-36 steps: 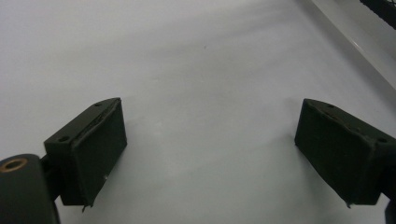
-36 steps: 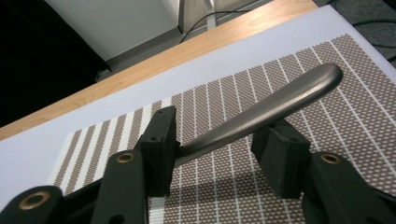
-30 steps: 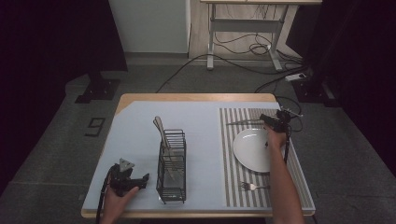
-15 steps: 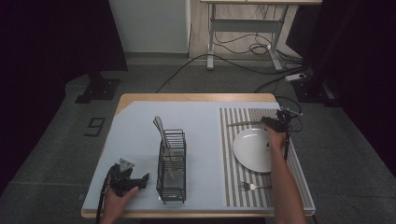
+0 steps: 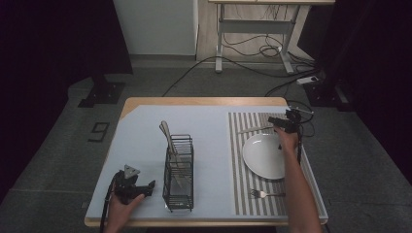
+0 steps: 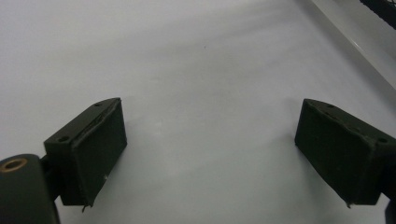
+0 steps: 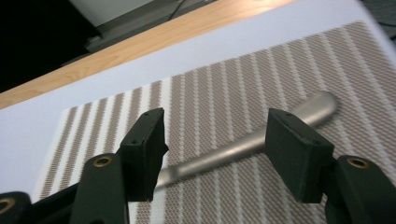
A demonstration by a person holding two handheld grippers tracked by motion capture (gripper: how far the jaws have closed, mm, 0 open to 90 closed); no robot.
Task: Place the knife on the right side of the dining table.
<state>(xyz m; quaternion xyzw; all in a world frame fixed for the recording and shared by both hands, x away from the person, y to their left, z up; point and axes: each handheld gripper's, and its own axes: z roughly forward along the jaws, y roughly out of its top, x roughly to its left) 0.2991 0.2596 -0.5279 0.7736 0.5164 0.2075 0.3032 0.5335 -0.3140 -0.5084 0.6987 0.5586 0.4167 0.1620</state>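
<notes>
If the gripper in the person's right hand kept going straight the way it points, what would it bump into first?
Probably the metal utensil handle on the striped placemat: it lies right between and just beyond the right gripper, whose jaws have just been opening. Depth is hard to judge.

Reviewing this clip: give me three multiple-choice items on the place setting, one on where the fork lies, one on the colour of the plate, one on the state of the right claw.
1. Where does the fork lie?
A. in the wire caddy
B. on the striped placemat, on the near side of the plate
C. on the plate

2. What colour is the plate?
A. white
B. blue
C. black

3. How does the right claw stand over the metal handle?
A. clamped on it
B. open, handle lying on the mat
C. lifting it clear

Answers: 1 B, the high view shows it there; 2 A, plainly white; 3 B, the right gripper view shows gaps beside both pads.
</notes>
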